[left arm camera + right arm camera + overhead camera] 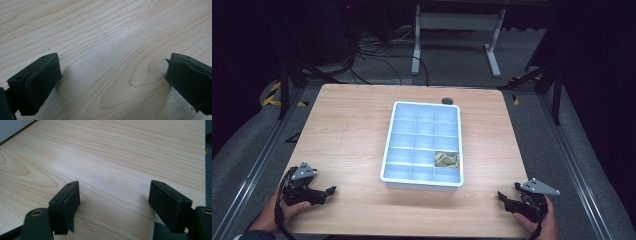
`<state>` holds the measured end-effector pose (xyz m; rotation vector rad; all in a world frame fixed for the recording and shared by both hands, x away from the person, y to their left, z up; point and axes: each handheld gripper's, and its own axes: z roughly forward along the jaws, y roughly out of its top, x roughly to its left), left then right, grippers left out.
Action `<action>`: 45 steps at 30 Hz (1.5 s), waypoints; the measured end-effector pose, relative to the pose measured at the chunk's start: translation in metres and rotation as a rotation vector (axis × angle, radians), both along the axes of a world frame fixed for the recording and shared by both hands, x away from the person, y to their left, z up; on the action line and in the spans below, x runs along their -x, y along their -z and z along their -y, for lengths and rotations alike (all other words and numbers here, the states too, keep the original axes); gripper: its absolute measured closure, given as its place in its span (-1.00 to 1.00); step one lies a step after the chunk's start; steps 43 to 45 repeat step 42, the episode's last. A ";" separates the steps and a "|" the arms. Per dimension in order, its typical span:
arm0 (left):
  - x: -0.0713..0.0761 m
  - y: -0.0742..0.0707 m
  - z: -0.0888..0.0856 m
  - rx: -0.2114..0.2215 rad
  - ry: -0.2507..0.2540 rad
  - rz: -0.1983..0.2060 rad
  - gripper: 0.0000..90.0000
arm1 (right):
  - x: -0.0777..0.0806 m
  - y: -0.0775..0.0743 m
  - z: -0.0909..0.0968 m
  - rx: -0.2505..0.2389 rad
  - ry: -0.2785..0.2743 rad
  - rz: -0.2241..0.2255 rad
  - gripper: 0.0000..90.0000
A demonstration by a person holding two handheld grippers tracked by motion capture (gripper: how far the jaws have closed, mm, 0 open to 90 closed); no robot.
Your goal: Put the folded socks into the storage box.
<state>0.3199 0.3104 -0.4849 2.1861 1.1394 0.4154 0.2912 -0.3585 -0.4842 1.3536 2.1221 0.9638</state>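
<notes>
We held the left claw (pixel 331 190) and right claw (pixel 501 196) apart, empty, on the table (pixel 347 130). The crumpled cloth (pixel 446 159), at the divided tray's (pixel 389 150) four o'clock, looked soft, light; pinch a raised fold.

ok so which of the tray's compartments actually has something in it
The right-column compartment, second row from the near edge of the tray: it holds a crumpled olive cloth. The others look empty.

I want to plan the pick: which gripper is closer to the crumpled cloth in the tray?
Right. The right gripper sits below and right of the cloth, near the tray. The left gripper lies across the tray's other side.
</notes>
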 end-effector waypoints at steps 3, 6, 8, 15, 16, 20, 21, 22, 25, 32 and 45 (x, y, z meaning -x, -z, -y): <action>-0.001 0.000 0.000 0.001 -0.004 0.003 -1.00 | 0.000 0.000 0.000 0.000 0.001 0.000 -0.44; -0.001 0.001 0.002 0.007 -0.016 0.005 -1.00 | 0.000 0.000 0.000 0.000 0.002 0.000 -0.44; -0.001 0.001 0.002 0.008 -0.016 0.005 -1.00 | 0.000 0.000 0.000 0.000 0.002 0.000 -0.44; -0.001 0.001 0.002 0.006 -0.017 0.006 -1.00 | 0.000 0.000 0.000 0.000 0.008 0.000 -0.44; -0.001 0.000 0.002 0.005 -0.016 0.006 -1.00 | 0.000 0.000 0.000 0.000 0.010 0.000 -0.44; -0.001 0.000 0.002 0.005 -0.015 0.006 -1.00 | 0.000 0.000 0.000 0.001 0.013 0.000 -0.44; -0.001 0.000 0.002 0.002 -0.017 0.005 -1.00 | 0.000 0.000 0.000 0.001 0.012 0.001 -0.44; -0.001 0.000 0.002 0.008 -0.026 0.004 -1.00 | 0.000 0.000 0.000 0.001 0.013 0.000 -0.44; -0.002 0.001 0.003 0.008 -0.033 0.005 -1.00 | 0.000 0.000 0.000 0.001 0.014 0.001 -0.44; -0.001 0.001 0.004 0.008 -0.038 0.004 -1.00 | 0.000 0.000 0.000 0.002 0.013 0.001 -0.44; -0.001 0.001 0.004 0.008 -0.038 0.005 -1.00 | -0.001 0.000 0.000 0.002 0.012 0.000 -0.44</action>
